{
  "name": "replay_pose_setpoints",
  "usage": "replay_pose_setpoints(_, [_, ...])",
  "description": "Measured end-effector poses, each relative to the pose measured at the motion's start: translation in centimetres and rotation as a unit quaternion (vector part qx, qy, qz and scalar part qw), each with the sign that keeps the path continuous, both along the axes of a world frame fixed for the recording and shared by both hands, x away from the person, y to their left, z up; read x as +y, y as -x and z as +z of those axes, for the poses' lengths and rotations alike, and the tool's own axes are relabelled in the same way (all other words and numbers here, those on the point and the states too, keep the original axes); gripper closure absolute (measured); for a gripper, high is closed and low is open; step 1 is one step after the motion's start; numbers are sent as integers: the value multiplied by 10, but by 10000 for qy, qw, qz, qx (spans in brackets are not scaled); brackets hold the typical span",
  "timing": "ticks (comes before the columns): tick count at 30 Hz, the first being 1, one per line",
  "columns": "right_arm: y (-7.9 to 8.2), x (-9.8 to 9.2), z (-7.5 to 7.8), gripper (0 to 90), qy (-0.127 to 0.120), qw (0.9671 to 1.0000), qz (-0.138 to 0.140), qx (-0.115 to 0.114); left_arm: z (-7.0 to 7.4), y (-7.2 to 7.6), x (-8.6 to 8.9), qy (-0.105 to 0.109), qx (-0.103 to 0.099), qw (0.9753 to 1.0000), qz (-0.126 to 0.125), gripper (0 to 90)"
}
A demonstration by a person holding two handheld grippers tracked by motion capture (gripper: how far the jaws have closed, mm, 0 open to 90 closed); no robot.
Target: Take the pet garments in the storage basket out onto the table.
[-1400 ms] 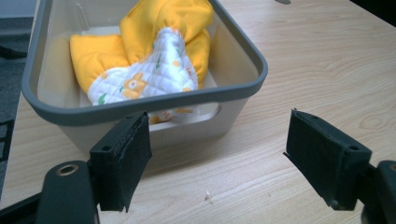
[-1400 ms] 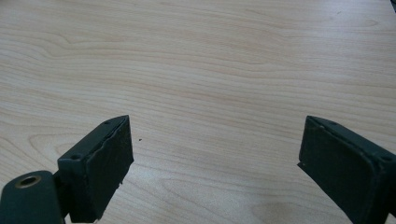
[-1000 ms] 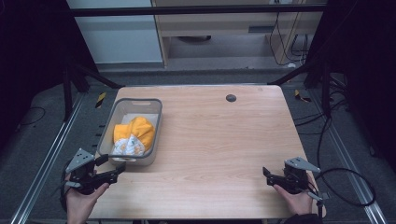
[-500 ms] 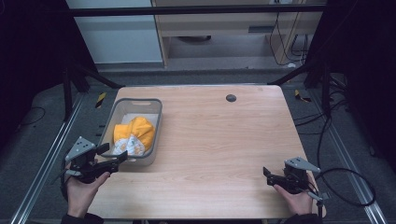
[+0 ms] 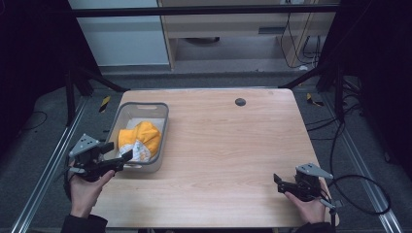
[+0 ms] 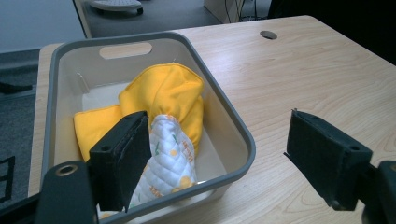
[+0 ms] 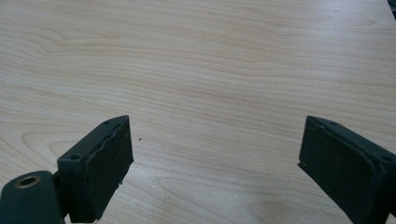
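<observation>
Bin (image 5: 162, 127): grey, at tabletop (image 5: 233, 145) left edge, bare wood to its right.
Cloth (image 6: 163, 98): yellow bundle with white quilted part, inside bin.
Left gripper (image 5: 117, 151): jaws wide apart, over bin's near rim.
Right gripper (image 5: 278, 183): jaws wide apart, near front-right edge.

One wooden table (image 5: 228, 145) carries the scene. One grey plastic bin (image 5: 163, 116) sits near its left edge, toward the front. Inside the bin lie two cloth items: one yellow cloth (image 6: 163, 91), bunched up, and one white quilted cloth (image 6: 170, 161) with small orange and green prints, resting against the yellow one at the bin's near end. One handle cutout (image 6: 126, 50) shows in the bin's far wall. One dark round hole (image 5: 240, 102) marks the tabletop near the back edge. Two grippers are present, one left gripper (image 5: 118, 152) at the front left corner and one right gripper (image 5: 277, 182) near the front right corner, each with two black jaws spread apart. Two hands hold them.
</observation>
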State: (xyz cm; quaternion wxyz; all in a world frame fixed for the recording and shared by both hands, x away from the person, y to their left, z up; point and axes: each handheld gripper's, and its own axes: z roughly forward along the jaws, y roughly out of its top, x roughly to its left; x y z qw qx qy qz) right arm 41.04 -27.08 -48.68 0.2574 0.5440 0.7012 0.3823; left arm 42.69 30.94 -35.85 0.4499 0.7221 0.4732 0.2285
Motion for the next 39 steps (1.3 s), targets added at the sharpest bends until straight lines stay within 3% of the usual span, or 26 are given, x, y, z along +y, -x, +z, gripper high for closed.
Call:
replay_pose_setpoints(10, [-1, 0, -1, 95, 14, 10000, 19, 26, -6, -23, 1, 15, 221, 9997, 74, 208])
replay_pose_setpoints(30, [-2, 0, -2, 94, 14, 10000, 33, 69, -7, -53, -3, -246, 488, 9984, 137, 207])
replay_pose_setpoints(39, [-2, 0, -2, 92, 27, 9999, 64, 102, -12, -66, -2, -417, 687, 9966, 200, 208])
